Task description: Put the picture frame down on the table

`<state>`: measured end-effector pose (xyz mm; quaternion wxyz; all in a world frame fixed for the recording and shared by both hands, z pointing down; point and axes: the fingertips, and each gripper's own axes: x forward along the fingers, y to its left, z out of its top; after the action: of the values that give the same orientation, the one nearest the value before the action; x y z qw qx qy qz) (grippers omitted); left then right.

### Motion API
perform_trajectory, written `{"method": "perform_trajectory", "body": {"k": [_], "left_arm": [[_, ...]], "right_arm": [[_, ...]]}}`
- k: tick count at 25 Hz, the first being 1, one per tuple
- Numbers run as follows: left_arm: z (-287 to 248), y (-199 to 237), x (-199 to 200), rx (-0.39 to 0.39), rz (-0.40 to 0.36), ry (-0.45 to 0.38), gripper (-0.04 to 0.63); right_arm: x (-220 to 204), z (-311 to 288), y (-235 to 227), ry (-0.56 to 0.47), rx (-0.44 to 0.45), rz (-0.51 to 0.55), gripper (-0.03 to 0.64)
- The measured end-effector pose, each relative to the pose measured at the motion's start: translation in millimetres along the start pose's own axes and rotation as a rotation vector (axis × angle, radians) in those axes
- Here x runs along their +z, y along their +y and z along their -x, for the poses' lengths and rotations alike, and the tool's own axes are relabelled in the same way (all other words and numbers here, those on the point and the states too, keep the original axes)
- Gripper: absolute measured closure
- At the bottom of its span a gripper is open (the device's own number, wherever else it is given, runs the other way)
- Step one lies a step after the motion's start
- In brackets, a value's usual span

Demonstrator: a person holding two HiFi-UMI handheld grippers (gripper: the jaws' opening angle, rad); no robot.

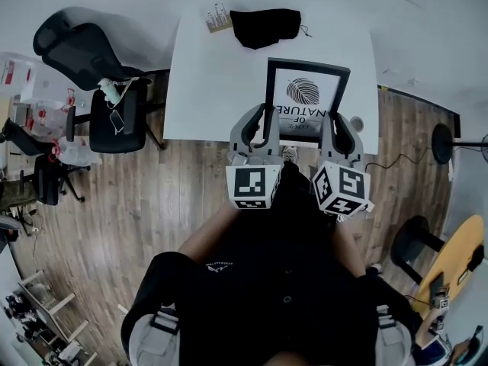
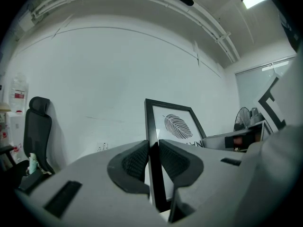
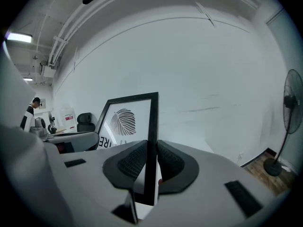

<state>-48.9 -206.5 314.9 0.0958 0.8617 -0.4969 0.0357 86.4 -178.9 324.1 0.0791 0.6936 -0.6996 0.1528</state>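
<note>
A black rectangular picture frame with a leaf print and lettering on white was held over the near right part of the white rectangular table, its printed face turned up toward the head camera. Whether its lower edge touched the table could not be told. The left hand-held gripper was clenched on the frame's left side bar; in the left gripper view its dark ribbed pads pressed the black bar from both sides, and the frame rose beyond the left hand-held gripper. The right hand-held gripper grasped the opposite side bar in the same way, and in the right gripper view that hand-held gripper was closed on the thin edge of the frame. A crumpled black cloth lay at the table's far edge, well apart from the frame. A black office chair stood left of the table, and a black standing fan stood on the wooden floor to the right.
</note>
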Motion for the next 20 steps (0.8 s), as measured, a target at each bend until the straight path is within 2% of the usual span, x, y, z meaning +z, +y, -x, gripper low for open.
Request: {"method": "perform_trajectory", "body": {"k": [20], "left_arm": [[-98.9, -40.9, 3.9, 0.099, -0.004, 0.007, 0.522]], "right_arm": [[25.5, -78.1, -86.7, 0.029, 0.097, 0.016, 0.551]]}}
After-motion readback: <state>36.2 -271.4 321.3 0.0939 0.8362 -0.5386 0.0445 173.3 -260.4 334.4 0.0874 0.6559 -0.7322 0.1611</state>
